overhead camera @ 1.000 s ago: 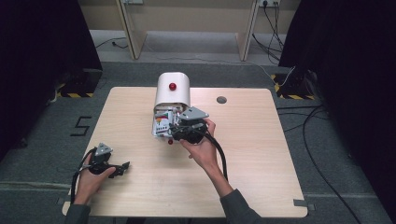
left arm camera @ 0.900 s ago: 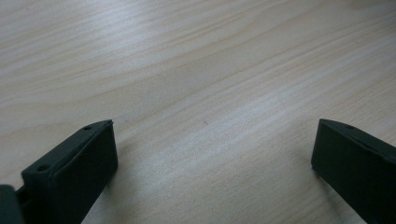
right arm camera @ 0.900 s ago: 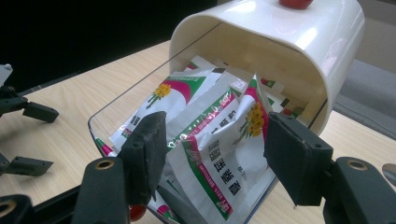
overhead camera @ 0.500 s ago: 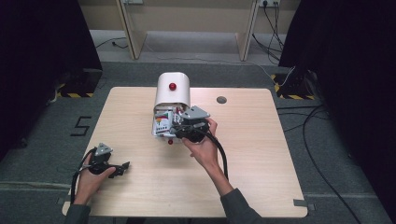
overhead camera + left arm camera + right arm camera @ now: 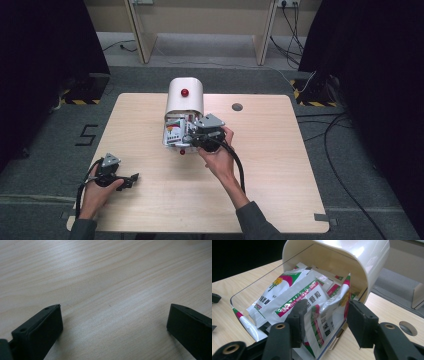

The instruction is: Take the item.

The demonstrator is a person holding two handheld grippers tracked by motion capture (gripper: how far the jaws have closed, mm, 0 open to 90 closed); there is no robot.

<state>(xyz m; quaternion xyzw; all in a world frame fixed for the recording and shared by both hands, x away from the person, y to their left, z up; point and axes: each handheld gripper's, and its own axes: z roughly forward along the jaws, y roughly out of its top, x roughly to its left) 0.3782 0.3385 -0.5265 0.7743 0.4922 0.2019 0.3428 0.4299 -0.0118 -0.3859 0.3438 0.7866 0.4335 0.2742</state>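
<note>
High view: white dispenser (image 5: 185, 97) at table (image 5: 280, 165) far middle, clear drawer (image 5: 174, 134) pulled out, packed with sachets. Right gripper (image 5: 192, 137) at drawer front. Left gripper (image 5: 131, 179) rests near table's left corner, well apart.

Left gripper view: jaws spread wide over bare wood, nothing between.

Right gripper view: jaws have just been closing around upright sachet (image 5: 325, 315); left pad touches it, right pad short of it, not yet pinched.

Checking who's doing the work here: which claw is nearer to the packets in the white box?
The right claw: its jaws, which have just been closing, straddle a packet in the white box. The left claw rests near the table's front left corner, well away.
</note>
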